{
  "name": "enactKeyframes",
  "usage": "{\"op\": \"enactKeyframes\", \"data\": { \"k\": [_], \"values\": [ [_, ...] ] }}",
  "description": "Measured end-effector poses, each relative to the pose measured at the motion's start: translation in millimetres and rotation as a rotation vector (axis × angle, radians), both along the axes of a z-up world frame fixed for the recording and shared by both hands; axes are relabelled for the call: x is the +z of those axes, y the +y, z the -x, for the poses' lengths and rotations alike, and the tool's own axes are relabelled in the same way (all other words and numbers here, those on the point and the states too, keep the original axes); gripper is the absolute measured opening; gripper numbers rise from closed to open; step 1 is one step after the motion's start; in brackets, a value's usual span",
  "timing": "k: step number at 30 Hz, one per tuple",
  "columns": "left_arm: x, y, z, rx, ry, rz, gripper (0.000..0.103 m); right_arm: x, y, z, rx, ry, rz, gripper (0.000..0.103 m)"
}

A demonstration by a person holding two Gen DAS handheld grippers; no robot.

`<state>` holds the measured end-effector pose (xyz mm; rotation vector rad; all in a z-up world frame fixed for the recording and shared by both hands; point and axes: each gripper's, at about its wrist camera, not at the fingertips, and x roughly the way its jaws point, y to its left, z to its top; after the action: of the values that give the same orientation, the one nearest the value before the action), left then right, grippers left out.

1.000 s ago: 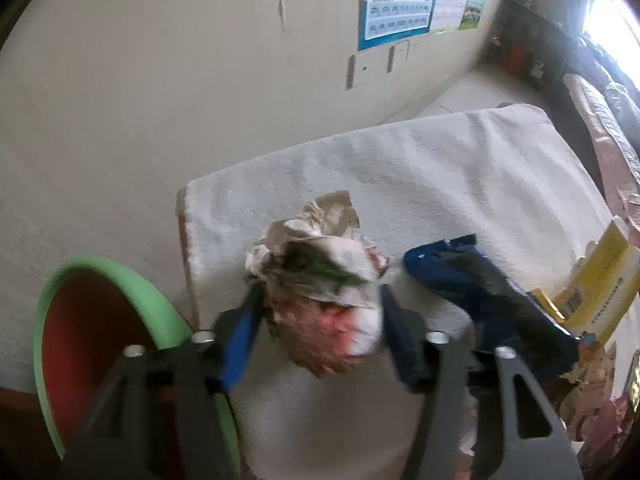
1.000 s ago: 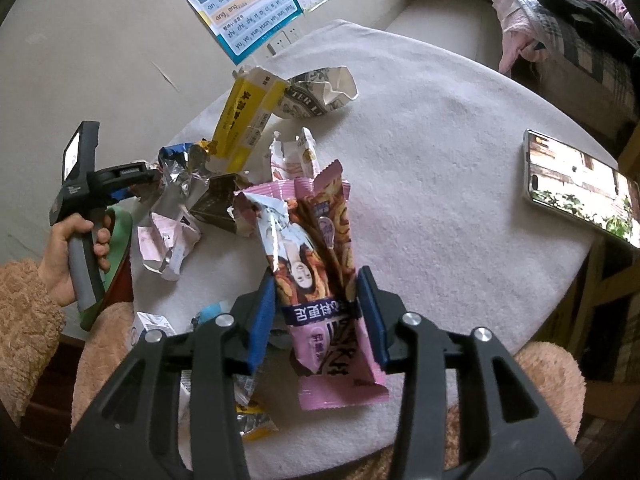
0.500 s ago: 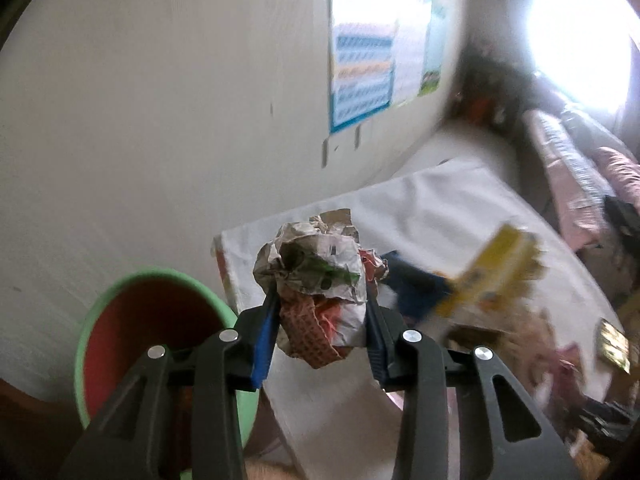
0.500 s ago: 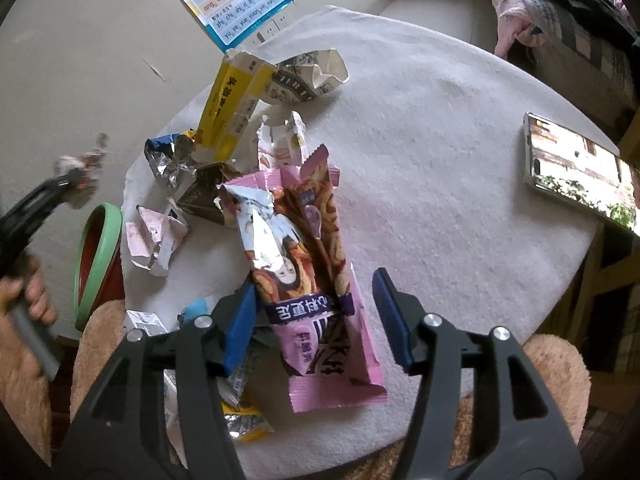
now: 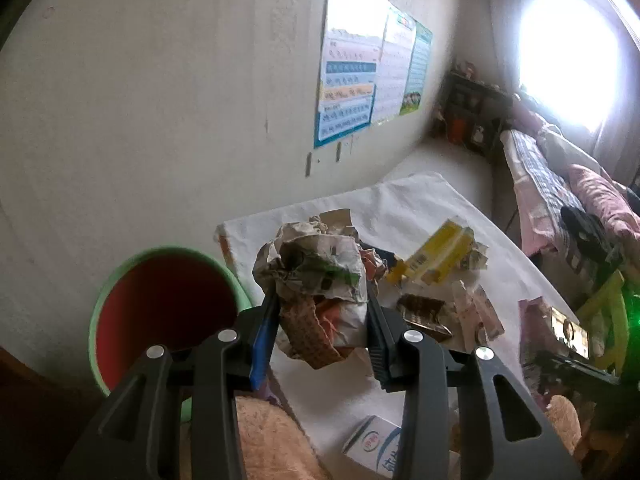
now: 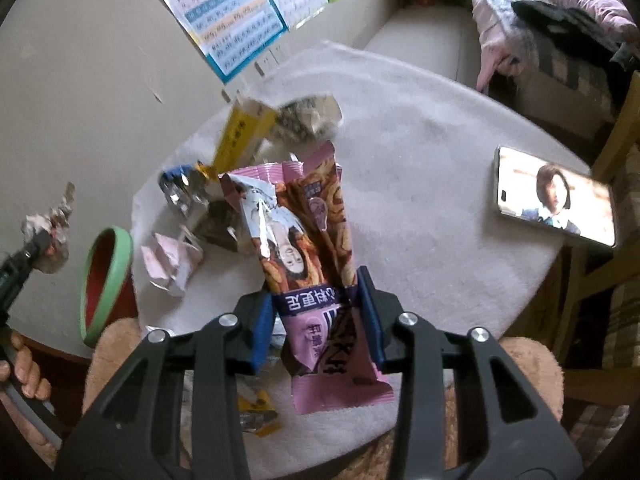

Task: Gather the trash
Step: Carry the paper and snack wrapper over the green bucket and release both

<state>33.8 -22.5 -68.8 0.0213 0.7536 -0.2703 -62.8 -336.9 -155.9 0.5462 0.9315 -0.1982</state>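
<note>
My left gripper (image 5: pixel 320 312) is shut on a crumpled paper ball (image 5: pixel 316 276) and holds it in the air, just right of a green-rimmed red bin (image 5: pixel 160 312) beside the table. The ball (image 6: pixel 48 236) and the bin (image 6: pixel 106 280) also show in the right wrist view. My right gripper (image 6: pixel 318 320) is shut on a pink snack bag (image 6: pixel 308 248) and holds it a little above the white-covered table (image 6: pixel 420 200). More wrappers lie behind it: a yellow box (image 6: pixel 240 136), a blue foil wrapper (image 6: pixel 180 184) and a pink wrapper (image 6: pixel 172 260).
A phone (image 6: pixel 556 196) with a lit screen lies at the table's right edge. A small white carton (image 5: pixel 372 444) lies near the table's front. A wall with posters (image 5: pixel 360 92) stands behind the table. A bed (image 5: pixel 568 200) is at the far right.
My left gripper has lifted the paper ball off the table and carried it towards the bin. My right gripper opened half a second ago and has shut again on the pink snack bag.
</note>
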Motion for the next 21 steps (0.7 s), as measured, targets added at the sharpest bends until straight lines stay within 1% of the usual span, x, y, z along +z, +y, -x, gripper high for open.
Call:
{"op": "enactKeyframes", "data": {
  "k": [4,9,15,21],
  "values": [
    [4.0,7.7,0.4,0.026,-0.020,-0.001,0.037,24.7,7.3,0.6,0.010,-0.054,0.013,0.038],
    [7.3,17.3,3.4,0.053,-0.034,-0.001,0.037,54.2,28.7,-6.7,0.070,-0.116,0.040,0.038],
    [7.5,25.0,6.5,0.073,-0.035,0.004,0.038,69.2,54.5,-12.8,0.131,-0.158,0.035,0.038],
    [3.1,32.6,7.9,0.083,-0.023,0.005,0.038,76.0,74.7,-20.1,0.187,-0.167,0.037,0.038]
  ]
}}
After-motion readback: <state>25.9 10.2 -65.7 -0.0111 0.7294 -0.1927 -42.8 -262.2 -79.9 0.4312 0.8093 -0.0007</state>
